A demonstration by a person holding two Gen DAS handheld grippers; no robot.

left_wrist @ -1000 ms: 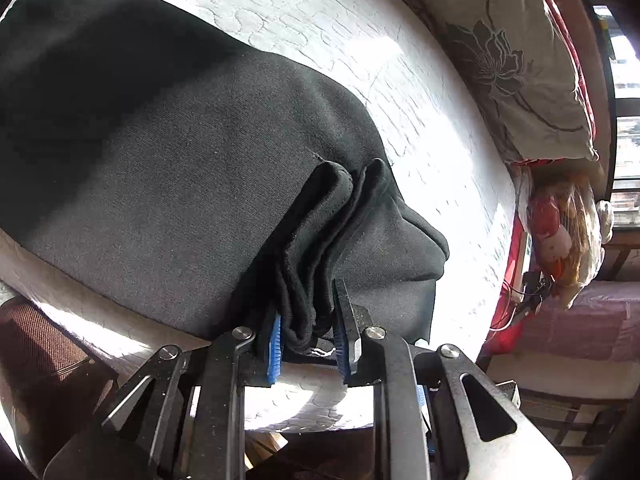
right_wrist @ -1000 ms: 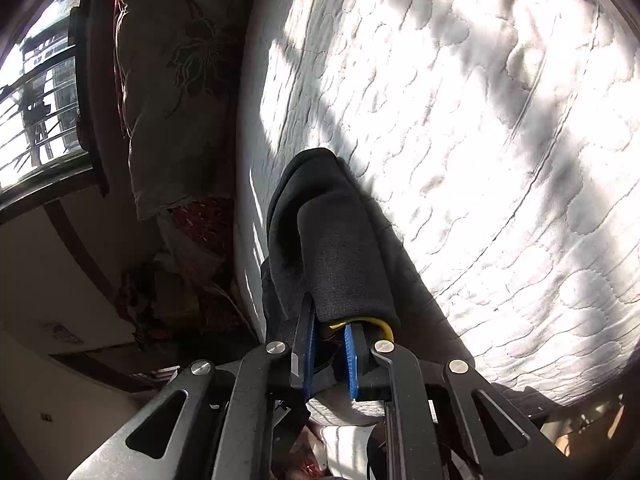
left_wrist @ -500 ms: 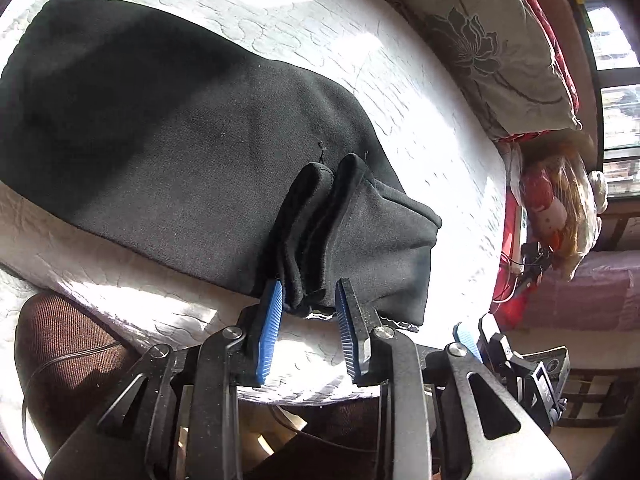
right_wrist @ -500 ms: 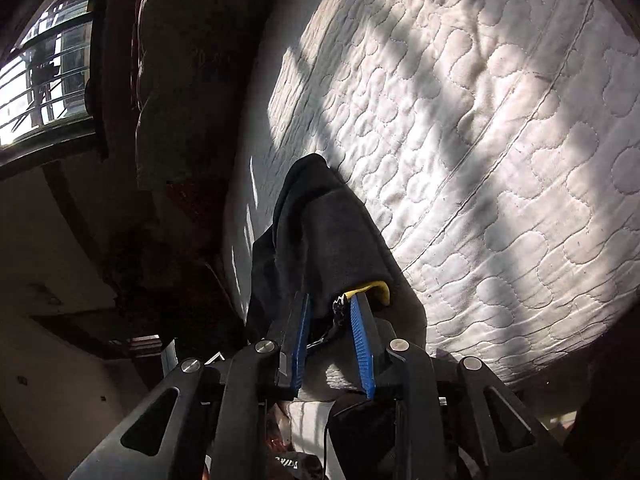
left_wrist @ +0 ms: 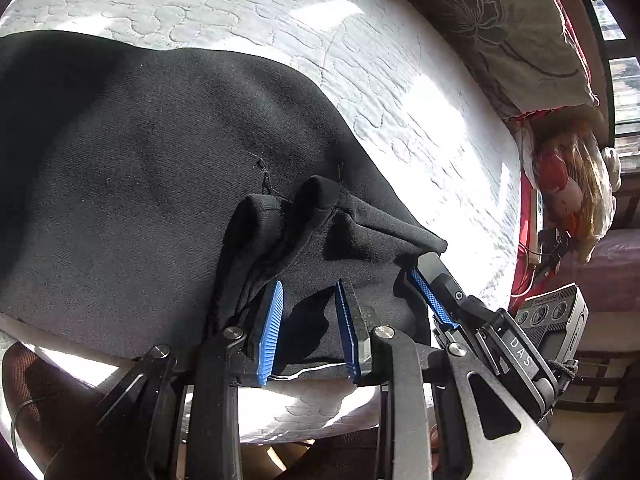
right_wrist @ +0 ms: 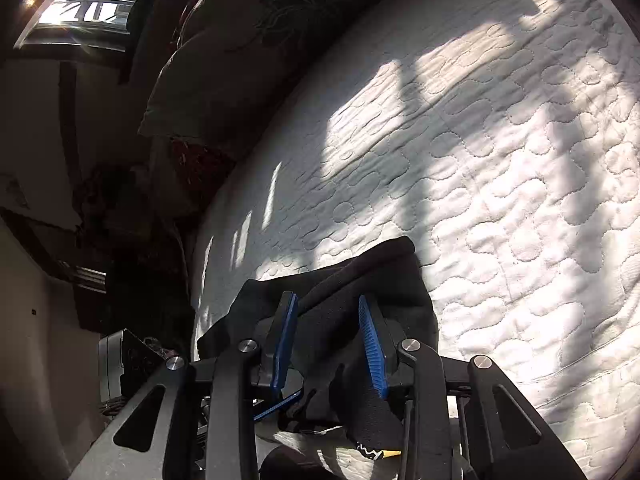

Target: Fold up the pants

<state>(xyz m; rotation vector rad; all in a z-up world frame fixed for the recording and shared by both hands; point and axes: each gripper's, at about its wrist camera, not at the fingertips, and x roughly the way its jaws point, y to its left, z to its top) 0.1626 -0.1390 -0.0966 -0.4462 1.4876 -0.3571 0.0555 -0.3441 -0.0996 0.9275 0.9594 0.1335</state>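
Black pants (left_wrist: 140,184) lie folded flat on a white quilted mattress (left_wrist: 400,92), their bunched end at the near edge. My left gripper (left_wrist: 309,284) hovers over that end with its blue pads (left_wrist: 272,328) apart; cloth lies between them but is not pinched. Just to its right, my right gripper (left_wrist: 428,280) points in at the same corner of the cloth. In the right wrist view the right gripper (right_wrist: 326,300) has its jaws closing, with a ridge of the black pants (right_wrist: 360,276) between pads that do not press on it. A yellow tag (right_wrist: 388,454) peeks out below.
A grey floral pillow (left_wrist: 500,20) (right_wrist: 240,40) lies at the head of the mattress. Red and yellow bundles (left_wrist: 568,188) sit beyond the mattress corner. A sunlit window (right_wrist: 92,4) is at the far left. A person's brown-clad knee (left_wrist: 24,392) is at the mattress's near edge.
Both grippers were shut on the pants' bunched end and have let go, with jaws now apart. The right gripper has rolled and now sits close beside the left one.
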